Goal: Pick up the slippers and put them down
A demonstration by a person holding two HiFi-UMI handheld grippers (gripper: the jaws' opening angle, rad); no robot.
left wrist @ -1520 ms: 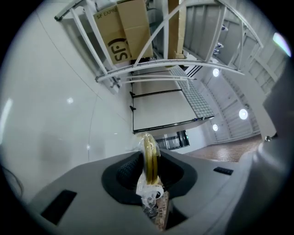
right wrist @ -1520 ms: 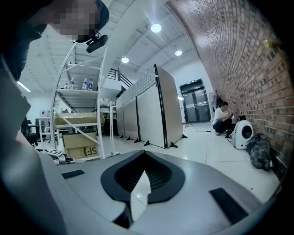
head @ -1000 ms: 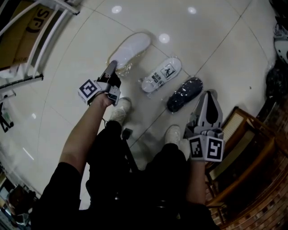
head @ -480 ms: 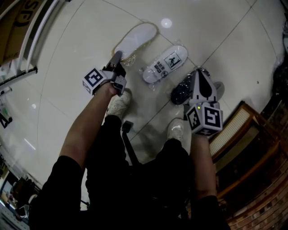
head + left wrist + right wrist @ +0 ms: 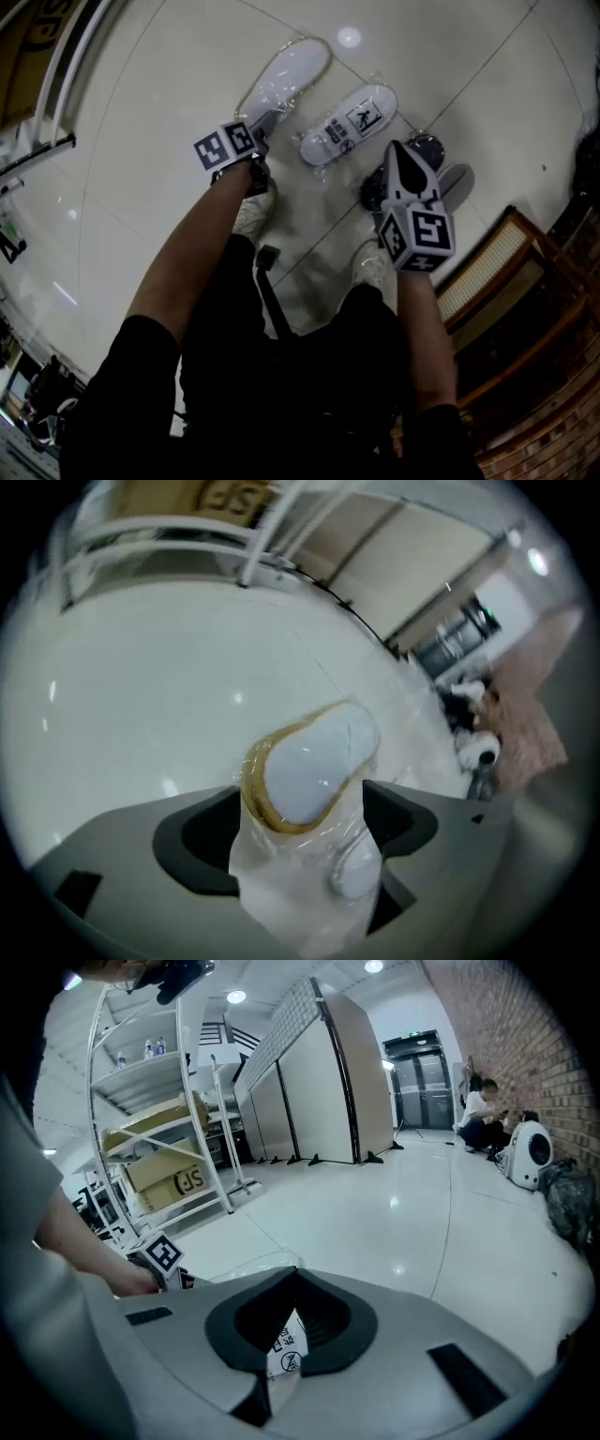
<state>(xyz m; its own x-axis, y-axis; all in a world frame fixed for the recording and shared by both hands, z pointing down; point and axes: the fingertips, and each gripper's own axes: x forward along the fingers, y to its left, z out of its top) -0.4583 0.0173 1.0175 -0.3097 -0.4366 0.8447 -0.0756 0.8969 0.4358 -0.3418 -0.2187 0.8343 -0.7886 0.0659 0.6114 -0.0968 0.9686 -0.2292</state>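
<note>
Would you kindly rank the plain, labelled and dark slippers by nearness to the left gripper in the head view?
1. plain slipper: between the opening jaws of the left gripper
2. labelled slipper: just right
3. dark slipper: farthest right

- A big indoor hall, more workplace or storeroom than home: a glossy pale tiled floor (image 5: 394,1213) runs far back under ceiling lights (image 5: 236,997).
- On the left, metal shelves (image 5: 141,1072) carry cardboard boxes (image 5: 167,1177).
- Tall panels (image 5: 319,1082) stand mid-hall, with lift doors (image 5: 419,1087) far behind them.
- On the right is a brick wall (image 5: 525,1026), where a person (image 5: 478,1115) sits.
</note>
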